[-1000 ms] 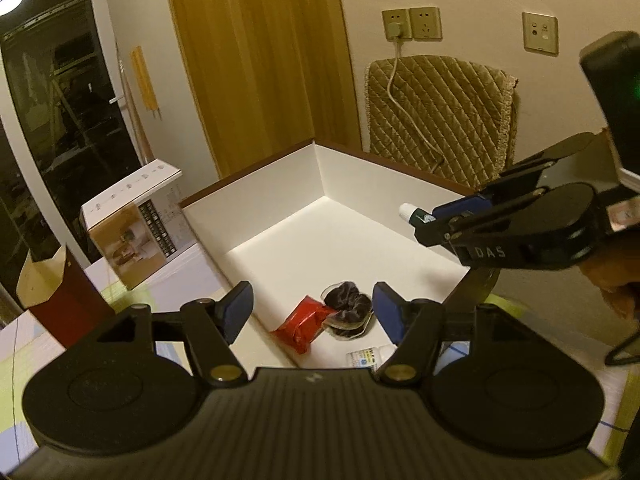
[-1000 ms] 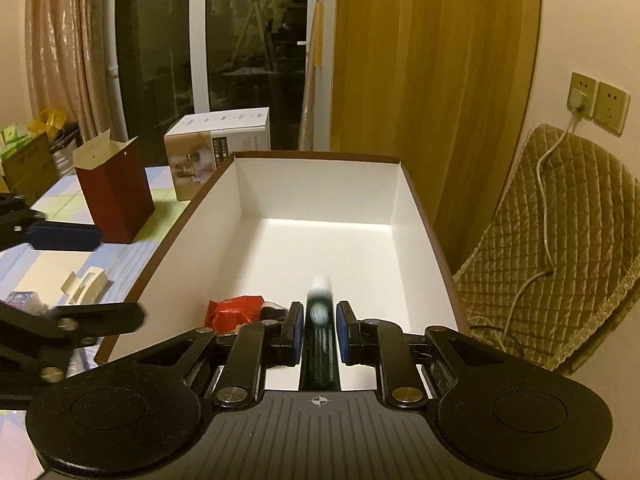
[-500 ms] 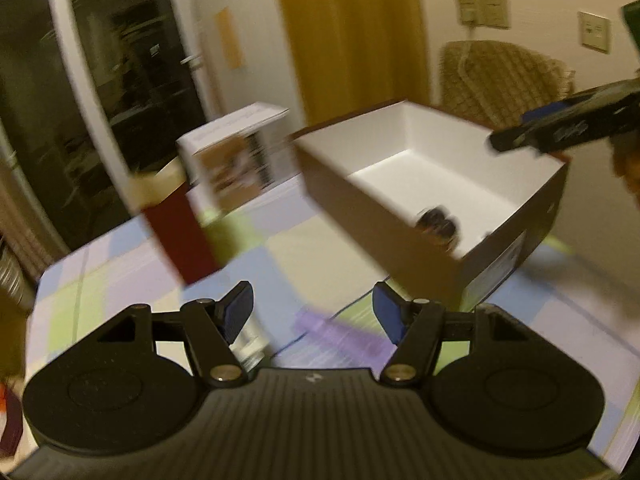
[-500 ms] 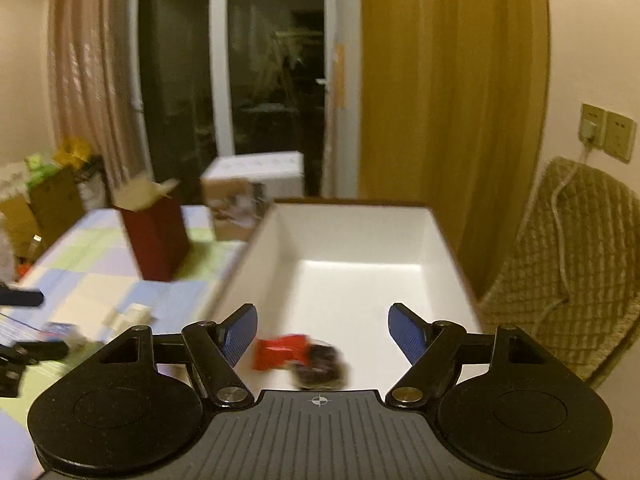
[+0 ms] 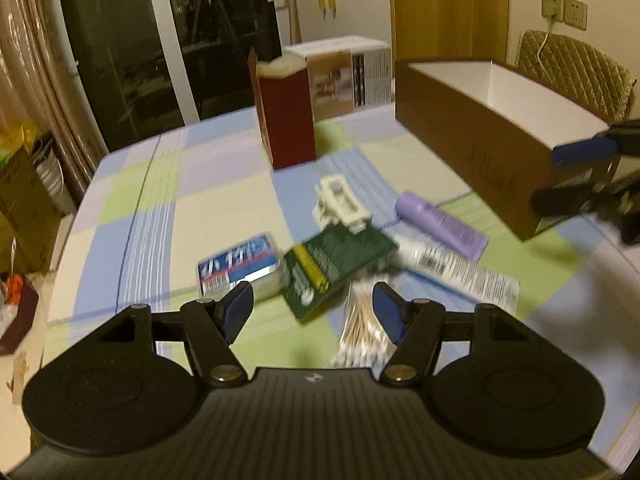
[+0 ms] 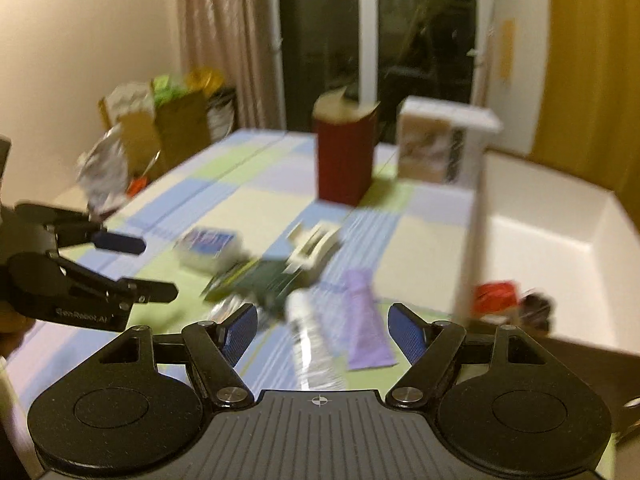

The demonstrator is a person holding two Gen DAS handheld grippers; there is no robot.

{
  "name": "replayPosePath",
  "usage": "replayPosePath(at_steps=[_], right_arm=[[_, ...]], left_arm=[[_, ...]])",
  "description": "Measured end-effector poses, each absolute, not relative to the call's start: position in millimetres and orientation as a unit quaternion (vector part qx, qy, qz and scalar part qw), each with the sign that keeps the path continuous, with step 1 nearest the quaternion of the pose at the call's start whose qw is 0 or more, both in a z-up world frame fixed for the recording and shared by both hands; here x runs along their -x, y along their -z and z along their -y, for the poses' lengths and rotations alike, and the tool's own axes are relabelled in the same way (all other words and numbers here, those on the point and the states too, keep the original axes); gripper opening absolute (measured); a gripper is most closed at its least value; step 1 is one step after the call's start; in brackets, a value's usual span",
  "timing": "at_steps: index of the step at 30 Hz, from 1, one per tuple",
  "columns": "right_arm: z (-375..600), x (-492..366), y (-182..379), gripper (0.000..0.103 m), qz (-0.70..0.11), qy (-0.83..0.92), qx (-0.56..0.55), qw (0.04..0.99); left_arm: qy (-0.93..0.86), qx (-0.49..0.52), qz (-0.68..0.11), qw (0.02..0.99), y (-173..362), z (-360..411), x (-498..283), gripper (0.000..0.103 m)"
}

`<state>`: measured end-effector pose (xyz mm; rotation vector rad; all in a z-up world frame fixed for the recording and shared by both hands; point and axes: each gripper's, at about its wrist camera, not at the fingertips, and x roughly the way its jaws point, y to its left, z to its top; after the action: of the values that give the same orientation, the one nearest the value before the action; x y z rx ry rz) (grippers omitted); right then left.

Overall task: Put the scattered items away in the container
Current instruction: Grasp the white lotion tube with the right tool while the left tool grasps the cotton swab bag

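Observation:
My left gripper (image 5: 313, 312) is open and empty above a pile on the checked tablecloth: a green packet (image 5: 336, 264), a blue-and-white box (image 5: 240, 266), a bag of cotton swabs (image 5: 362, 328), a purple tube (image 5: 440, 224), a white tube (image 5: 460, 270) and a cream plastic piece (image 5: 340, 204). My right gripper (image 6: 323, 330) is open and empty, over the purple tube (image 6: 366, 324) and white tube (image 6: 310, 344). The brown, white-lined container (image 5: 480, 140) stands at the right; in the right wrist view it (image 6: 560, 216) holds a red packet (image 6: 494, 296) and a dark item (image 6: 534, 308).
A dark red paper bag (image 5: 286, 116) and a white product box (image 5: 348, 76) stand at the back of the table. Bags and cartons (image 6: 160, 120) sit beyond the table's left edge. A quilted chair (image 5: 576, 68) is behind the container. Both views are motion-blurred.
My right gripper has opened and let go of the tube it held over the container. Both grippers have swung left, away from the container, to over the pile.

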<state>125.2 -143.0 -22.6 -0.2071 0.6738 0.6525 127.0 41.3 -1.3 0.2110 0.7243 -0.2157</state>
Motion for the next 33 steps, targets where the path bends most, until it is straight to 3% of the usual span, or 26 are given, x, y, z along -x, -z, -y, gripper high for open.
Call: replayPosePath(at_steps=[2, 3, 13, 15, 21, 23, 33], right_arm=[[130.6, -132.7, 38.6, 0.064, -0.336, -0.324, 0.117, 0.877], [126.0, -135.9, 46.0, 0.062, -0.341, -0.325, 0.126, 0.873], [101.5, -171.5, 90.8, 0.06, -0.368, -0.327, 0.163, 0.855], [97.9, -175.5, 96.1, 0.049, -0.373, -0.331, 0.166, 0.851], [91.7, -182.6, 107.7, 0.047, -0.372, -0.334, 0.173, 0.849], [93.5, -184.2, 108.1, 0.034, -0.372, -0.332, 0.168, 0.85], [125.6, -163.9, 83.0, 0.032, -0.376, -0.289, 0.128, 0.871]], left_arm=[[0.11, -0.104, -0.358, 0.921, 7.3, -43.7, -128.2, 0.062], [0.114, -0.102, -0.36, 0.92, 10.2, -45.0, -128.5, 0.062], [0.129, -0.086, -0.376, 0.913, 30.3, -47.0, -142.5, 0.061], [0.127, -0.087, -0.378, 0.913, 32.2, -47.4, -142.9, 0.061], [0.136, -0.092, -0.379, 0.911, 35.8, -43.2, -144.6, 0.061], [0.14, -0.094, -0.38, 0.909, 38.3, -40.4, -146.2, 0.061], [0.158, -0.099, -0.388, 0.903, 54.6, -17.3, -162.4, 0.062]])
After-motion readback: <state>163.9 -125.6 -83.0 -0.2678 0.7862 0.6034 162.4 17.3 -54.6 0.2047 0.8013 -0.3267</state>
